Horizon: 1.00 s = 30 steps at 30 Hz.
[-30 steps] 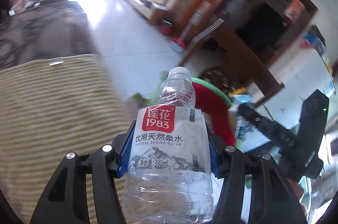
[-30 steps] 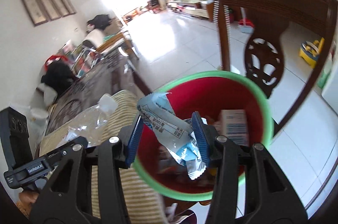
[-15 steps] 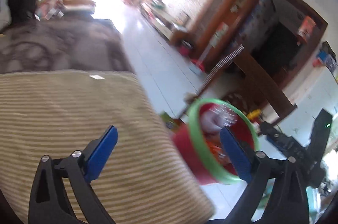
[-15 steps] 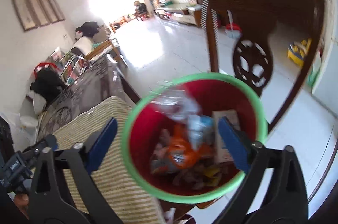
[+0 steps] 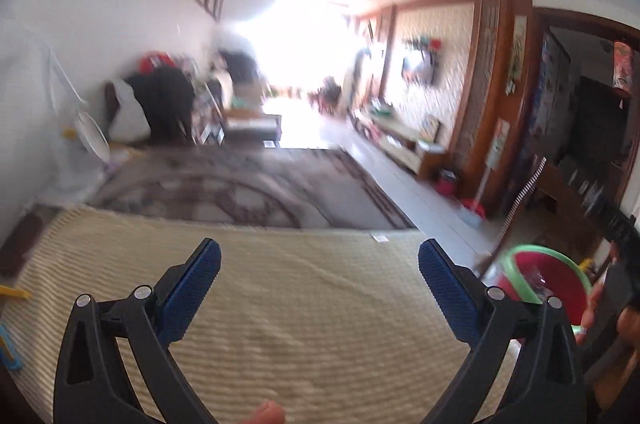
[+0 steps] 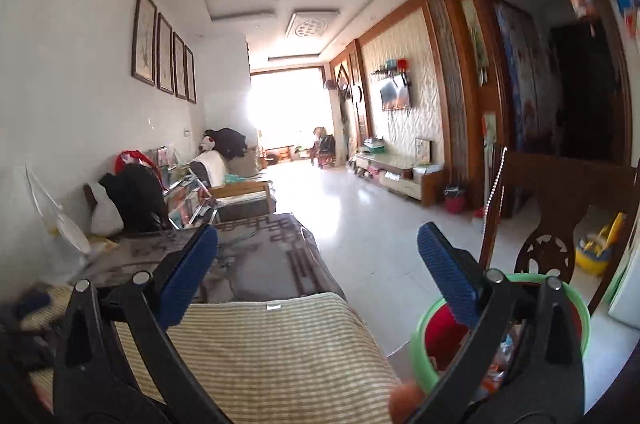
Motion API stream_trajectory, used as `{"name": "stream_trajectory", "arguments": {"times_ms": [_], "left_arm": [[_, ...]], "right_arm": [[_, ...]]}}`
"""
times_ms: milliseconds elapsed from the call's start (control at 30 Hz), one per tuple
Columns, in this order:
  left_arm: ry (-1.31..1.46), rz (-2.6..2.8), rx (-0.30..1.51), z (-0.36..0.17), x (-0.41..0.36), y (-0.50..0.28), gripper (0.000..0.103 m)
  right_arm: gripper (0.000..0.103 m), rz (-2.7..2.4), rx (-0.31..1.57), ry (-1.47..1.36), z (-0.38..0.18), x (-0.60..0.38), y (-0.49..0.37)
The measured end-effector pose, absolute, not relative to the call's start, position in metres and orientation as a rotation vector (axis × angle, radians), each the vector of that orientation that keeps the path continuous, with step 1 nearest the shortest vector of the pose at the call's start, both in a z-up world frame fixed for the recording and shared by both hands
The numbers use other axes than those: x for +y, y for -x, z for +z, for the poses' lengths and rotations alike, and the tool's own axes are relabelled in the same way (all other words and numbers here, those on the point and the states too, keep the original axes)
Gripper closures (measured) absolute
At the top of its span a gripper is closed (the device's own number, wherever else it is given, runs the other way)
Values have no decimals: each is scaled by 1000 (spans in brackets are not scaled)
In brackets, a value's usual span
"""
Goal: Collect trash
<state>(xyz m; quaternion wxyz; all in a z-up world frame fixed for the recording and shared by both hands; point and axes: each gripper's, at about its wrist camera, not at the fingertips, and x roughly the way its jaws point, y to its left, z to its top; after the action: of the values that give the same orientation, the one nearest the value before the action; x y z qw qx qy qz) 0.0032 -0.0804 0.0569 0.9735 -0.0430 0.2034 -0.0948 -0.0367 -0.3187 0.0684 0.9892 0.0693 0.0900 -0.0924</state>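
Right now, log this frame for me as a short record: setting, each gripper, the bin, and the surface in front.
setting: long living room, tiled floor
left gripper: open, nothing between the pads
right gripper: open, nothing between the pads
bin: red with green rim, beside the cushion, trash inside
surface: beige striped cushion, no trash seen on the part in view
behind the cushion: dark patterned table

left claw agape, right claw agape, empty
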Motion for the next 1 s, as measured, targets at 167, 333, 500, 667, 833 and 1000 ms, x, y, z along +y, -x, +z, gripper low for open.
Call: {"name": "stream_trajectory", "arguments": {"times_ms": [167,333,500,667,833,1000], "left_arm": [[70,-186,423,59,-75,1,8],[80,-146,461,53,-65,4,8],[147,-138,518,49,-54,-2,8],[174,-129,528,44,-46,-3,8],[184,-126,536,43,-43,-3,8],[177,-124,538,41,-42,-4,8]], "right_arm": [[5,-184,266,-92,59,-295,26],[5,-166,316,-95,48,-286,22],[5,-182,328,-32,42,-274,16],[5,-182,333,-10,41,-270,16],[5,-181,331,12,39,-266,16],[5,-179,327,19,39,-264,16]]}}
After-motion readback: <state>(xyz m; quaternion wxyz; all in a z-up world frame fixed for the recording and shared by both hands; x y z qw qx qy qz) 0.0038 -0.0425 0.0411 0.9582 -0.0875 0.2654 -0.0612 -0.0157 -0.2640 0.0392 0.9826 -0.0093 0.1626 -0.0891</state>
